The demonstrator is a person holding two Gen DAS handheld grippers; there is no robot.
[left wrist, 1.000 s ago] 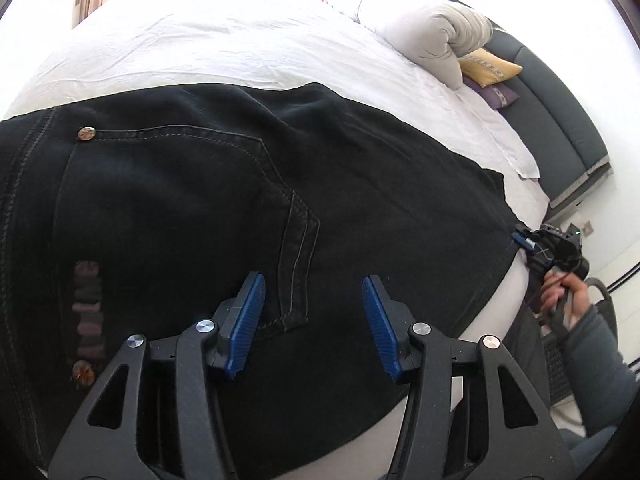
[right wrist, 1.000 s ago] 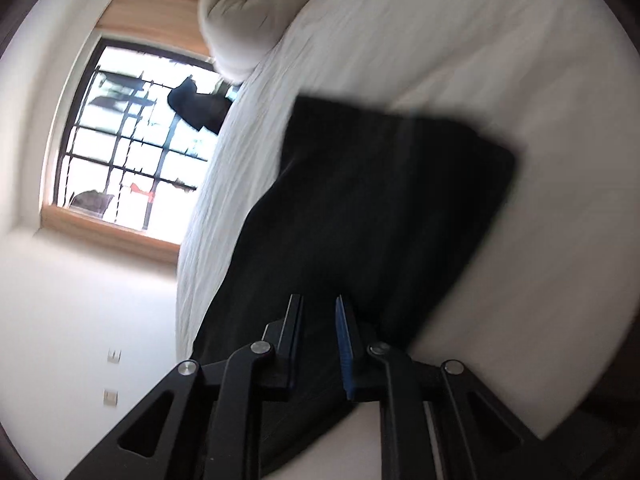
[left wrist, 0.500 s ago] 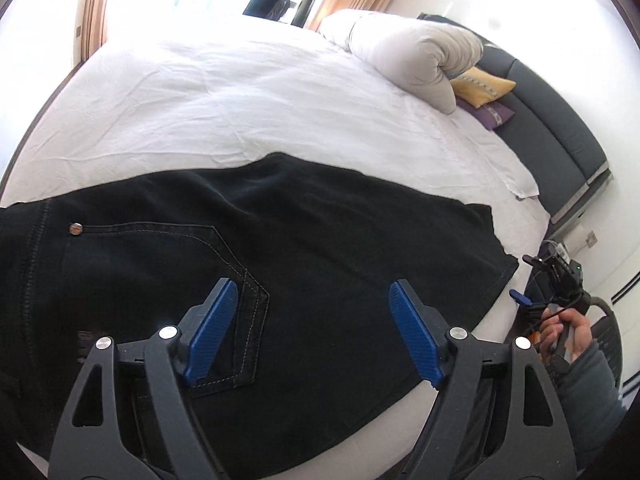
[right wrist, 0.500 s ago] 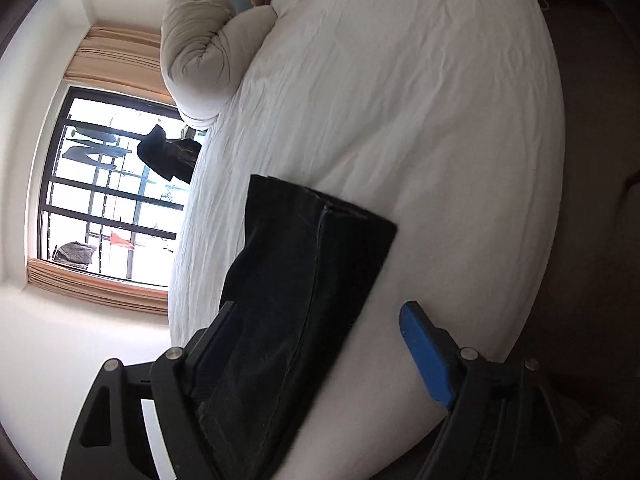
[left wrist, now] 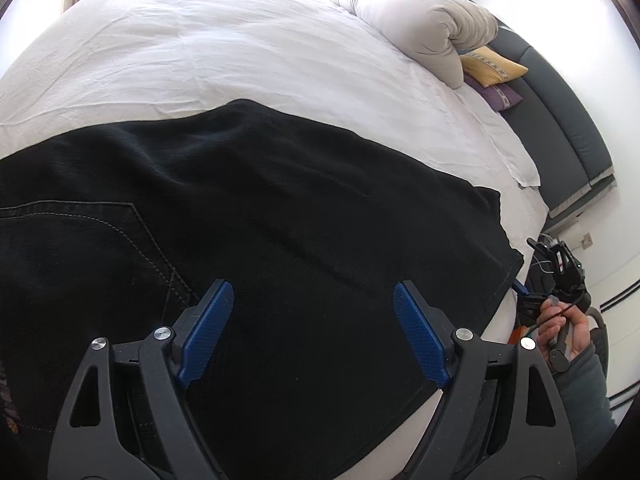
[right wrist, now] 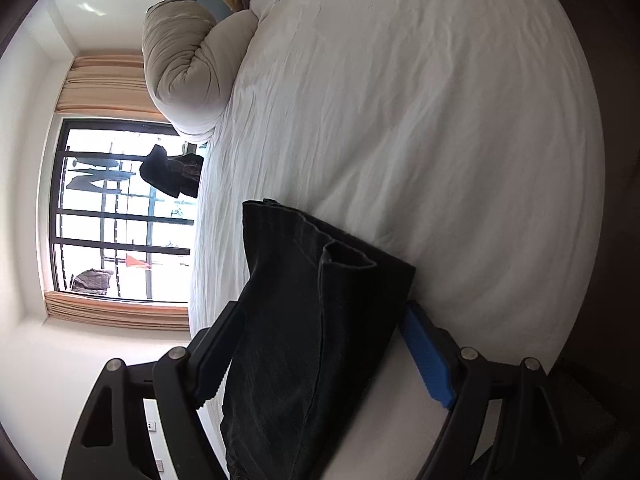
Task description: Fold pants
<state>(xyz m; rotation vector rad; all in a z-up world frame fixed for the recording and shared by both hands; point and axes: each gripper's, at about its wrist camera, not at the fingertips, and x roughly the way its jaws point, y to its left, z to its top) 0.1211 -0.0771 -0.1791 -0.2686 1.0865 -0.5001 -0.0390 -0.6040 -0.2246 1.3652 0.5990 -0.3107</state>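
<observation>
Black pants (left wrist: pixel 248 216) lie folded flat on the white bed (left wrist: pixel 240 52), with a back pocket (left wrist: pixel 80 248) at the left. My left gripper (left wrist: pixel 312 300) hovers open just above the fabric, nothing between its blue pads (left wrist: pixel 208 332). At the pants' right end a hand (left wrist: pixel 568 332) holds my right gripper (left wrist: pixel 527 266) beside the hem. In the right wrist view the leg end (right wrist: pixel 320 280) lies on the sheet between the spread fingers of my right gripper (right wrist: pixel 320 320), which stands open; its pads do not press the cloth.
A rolled beige duvet (left wrist: pixel 424 28) lies at the head of the bed, with a yellow pillow (left wrist: pixel 492 64), a purple pillow (left wrist: pixel 496 94) and a dark headboard (left wrist: pixel 560 132) behind. A window (right wrist: pixel 116 212) with curtains is beyond the bed. The bed edge (left wrist: pixel 460 408) runs just below the pants.
Both grippers have opened wide. The right one released the leg end, which now rests on the bed. The left one moved right along the pants, away from the pocket.
</observation>
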